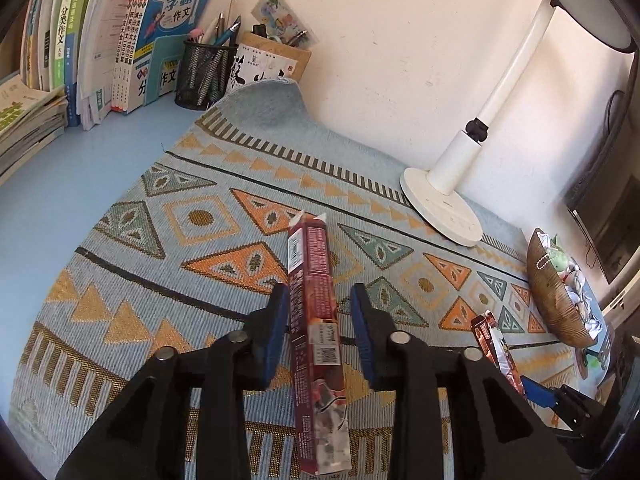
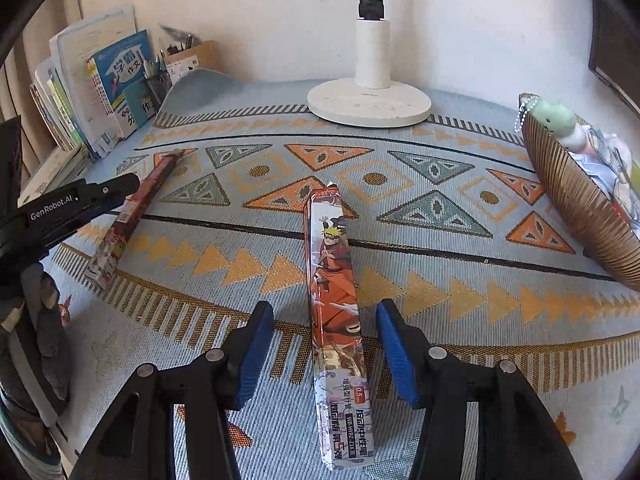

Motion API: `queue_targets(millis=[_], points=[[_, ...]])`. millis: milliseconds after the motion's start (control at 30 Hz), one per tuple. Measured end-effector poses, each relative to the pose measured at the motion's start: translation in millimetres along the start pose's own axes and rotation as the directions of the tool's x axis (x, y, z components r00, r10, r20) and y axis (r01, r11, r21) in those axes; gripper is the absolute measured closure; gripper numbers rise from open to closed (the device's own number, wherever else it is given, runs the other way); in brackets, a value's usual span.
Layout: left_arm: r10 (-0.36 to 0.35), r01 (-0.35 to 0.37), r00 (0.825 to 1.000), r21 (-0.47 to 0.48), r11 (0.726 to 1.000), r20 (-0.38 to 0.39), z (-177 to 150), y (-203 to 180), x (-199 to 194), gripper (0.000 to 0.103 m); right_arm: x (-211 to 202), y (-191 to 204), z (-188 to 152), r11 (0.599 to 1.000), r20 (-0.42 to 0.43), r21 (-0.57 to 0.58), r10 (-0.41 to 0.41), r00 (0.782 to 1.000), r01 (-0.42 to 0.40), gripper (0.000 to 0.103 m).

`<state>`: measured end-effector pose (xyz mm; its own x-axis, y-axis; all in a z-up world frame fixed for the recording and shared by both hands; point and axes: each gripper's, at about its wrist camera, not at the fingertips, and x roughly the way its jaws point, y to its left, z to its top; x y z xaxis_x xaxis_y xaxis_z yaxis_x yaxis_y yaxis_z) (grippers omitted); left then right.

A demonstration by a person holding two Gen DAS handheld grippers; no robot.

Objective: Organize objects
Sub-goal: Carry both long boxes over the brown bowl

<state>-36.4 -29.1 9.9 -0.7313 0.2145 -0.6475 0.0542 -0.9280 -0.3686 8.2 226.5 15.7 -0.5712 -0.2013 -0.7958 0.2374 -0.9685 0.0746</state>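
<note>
Two long, narrow printed boxes on the patterned mat [image 2: 440,280], one for each claw. The left gripper [image 1: 320,312] hangs over the dark red box [image 1: 316,320], which lies flat on the mat, running away from the camera toward the wall. Its jaws are spread, one blue pad on each side of the box. The left pad [image 1: 276,340] sits right at the box's edge and a clear gap shows on the right, so this is no pinch.

Over on the right wrist view, the right gripper [image 2: 324,320] is spread too, wider, and the orange cartoon box [image 2: 336,320] stands on its narrow edge between the pads [image 2: 256,352] with open mat visible on both sides. Nothing is pinched there either.

From this side the dark red box [image 2: 128,216] shows at the left of the mat, with the black body of the left gripper [image 2: 80,204] over it, and a gloved hand [image 2: 36,320] below.

At the back, a white desk lamp [image 2: 370,100] stands on the mat's far edge. A ribbed brown bowl [image 2: 576,208] sits at the right, holding small toys and a bead chain. In the far left corner are a row of books [image 1: 100,40] and a mesh pen cup [image 1: 204,76].
</note>
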Motion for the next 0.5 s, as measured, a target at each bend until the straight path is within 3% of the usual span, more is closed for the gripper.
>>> queue_targets(millis=[100,267,333,400,433,467,500], points=[[-0.028,0.032,0.995,0.039,0.999,-0.098,-2.5,-7.1,15.7,0.069,-0.5,3.3,-0.6,1.0,0.002,-0.004,-0.006,1.0,0.006,0.05],[-0.035,0.042,0.994,0.076,0.996,-0.101,-5.6,-13.6,15.6,0.054,-1.9,1.5,-1.3,1.0,0.006,0.007,0.01,1.0,-0.01,0.052],[-0.028,0.036,0.994,0.085,0.996,-0.102,-5.8,-15.1,15.9,0.053,-2.2,0.4,-2.0,1.0,0.01,0.014,-0.002,1.0,0.002,0.062],[-0.005,0.016,0.995,0.104,0.994,-0.103,-6.1,-18.2,16.5,0.053,-2.7,0.3,-2.2,1.0,0.015,0.013,0.011,1.0,-0.012,0.082],[0.013,0.0,0.995,0.12,0.993,-0.103,-6.2,-20.9,17.1,0.055,-2.9,1.4,-2.6,1.0,0.016,0.005,0.019,1.0,-0.019,0.084],[0.047,-0.032,0.994,0.14,0.99,-0.102,-5.6,-24.1,18.9,0.073,-2.6,2.4,-2.2,0.999,0.015,-0.003,0.034,0.999,-0.034,0.085],[0.081,-0.062,0.991,0.162,0.985,-0.109,-5.5,-27.9,21.6,0.08,-2.2,4.1,-2.3,0.999,0.012,-0.014,0.041,0.999,-0.041,0.085]])
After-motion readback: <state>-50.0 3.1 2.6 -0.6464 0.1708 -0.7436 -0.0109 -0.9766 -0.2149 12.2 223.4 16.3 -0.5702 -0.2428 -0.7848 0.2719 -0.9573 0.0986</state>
